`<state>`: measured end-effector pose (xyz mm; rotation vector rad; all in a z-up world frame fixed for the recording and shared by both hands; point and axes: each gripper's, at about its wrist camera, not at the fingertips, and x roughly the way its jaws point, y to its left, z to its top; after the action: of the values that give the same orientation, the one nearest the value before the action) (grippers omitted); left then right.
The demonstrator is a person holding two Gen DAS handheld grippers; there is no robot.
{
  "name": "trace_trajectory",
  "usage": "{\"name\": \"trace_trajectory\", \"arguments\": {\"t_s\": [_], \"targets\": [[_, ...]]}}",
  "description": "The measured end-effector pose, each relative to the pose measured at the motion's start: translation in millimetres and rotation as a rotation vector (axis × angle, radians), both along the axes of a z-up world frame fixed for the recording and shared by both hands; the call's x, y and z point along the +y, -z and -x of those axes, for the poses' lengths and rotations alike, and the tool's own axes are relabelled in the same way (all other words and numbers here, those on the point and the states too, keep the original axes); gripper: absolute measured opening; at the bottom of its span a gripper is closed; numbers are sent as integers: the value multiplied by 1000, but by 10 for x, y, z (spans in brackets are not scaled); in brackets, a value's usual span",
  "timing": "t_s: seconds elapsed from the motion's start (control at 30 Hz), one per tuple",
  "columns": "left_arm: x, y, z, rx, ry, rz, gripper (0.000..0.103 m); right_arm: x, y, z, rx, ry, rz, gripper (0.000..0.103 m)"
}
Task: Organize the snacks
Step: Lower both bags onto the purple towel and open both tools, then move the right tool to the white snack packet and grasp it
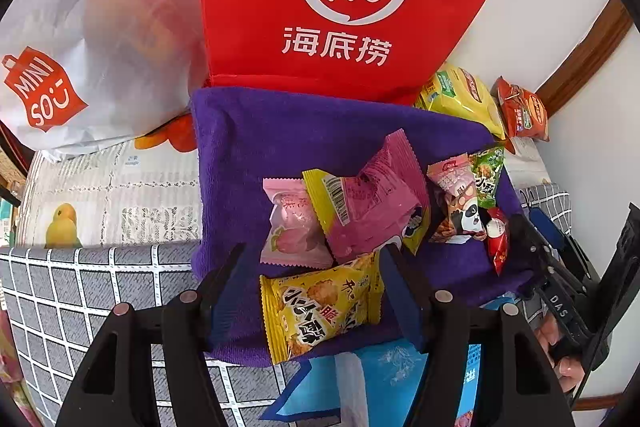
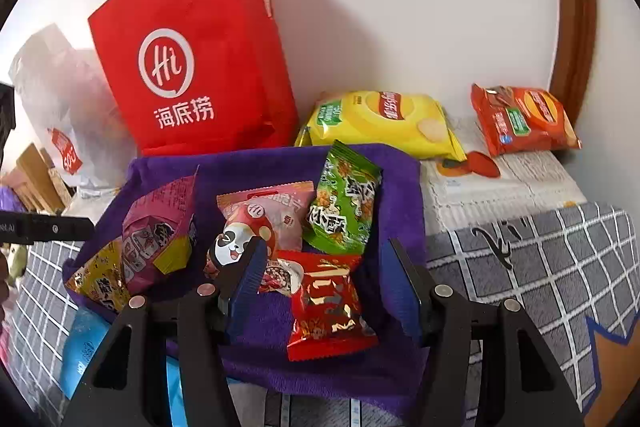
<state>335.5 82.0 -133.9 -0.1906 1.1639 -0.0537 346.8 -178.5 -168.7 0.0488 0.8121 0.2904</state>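
Left to right on the purple towel (image 1: 248, 147): our left gripper (image 1: 316, 291) stands apart astride the yellow packet (image 1: 320, 311) at the near edge, pads clear. Our right gripper (image 2: 320, 287) likewise straddles the red packet (image 2: 328, 307). Both look light, crinkly, slippery; we'd pinch the sealed ends. The red bag (image 2: 192, 59) reads "Hi".

Black tool (image 1: 316, 291) frames, ribbed blue pads (image 2: 244, 283), round silver screws.

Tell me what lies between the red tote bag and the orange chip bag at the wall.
A yellow chip bag lies between the red tote bag and orange chip bag, clearest in the right wrist view.
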Motion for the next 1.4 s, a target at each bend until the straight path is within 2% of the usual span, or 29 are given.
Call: {"name": "trace_trajectory", "arguments": {"t_s": [0.3, 0.43, 0.5, 0.63, 0.87, 1.03, 1.17, 1.27, 1.4], "targets": [[44, -151, 56, -37, -1, 23, 64, -54, -101, 326, -59, 28, 16, 60], [47, -227, 86, -55, 3, 33, 64, -106, -243, 546, -73, 13, -17, 64], [41, -261, 105, -63, 7, 36, 64, -128, -330, 663, -92, 11, -2, 65], [31, -352, 155, -83, 16, 47, 64, -188, -395, 869, -66, 12, 31, 68], [17, -544, 263, -127, 30, 69, 64, -217, -87, 1263, 35, -18, 122, 68], [-12, -675, 343, -155, 52, 82, 64, -236, 133, 1431, 114, -50, 103, 68], [-41, -746, 386, -171, 68, 94, 65, -281, 205, 1504, 165, -91, 12, 68], [-56, -780, 409, -177, 78, 107, 65, -239, 312, 1513, 202, -108, 21, 73], [-58, -822, 440, -185, 77, 110, 65, -113, 370, 1580, 163, -120, 109, 74]]}}
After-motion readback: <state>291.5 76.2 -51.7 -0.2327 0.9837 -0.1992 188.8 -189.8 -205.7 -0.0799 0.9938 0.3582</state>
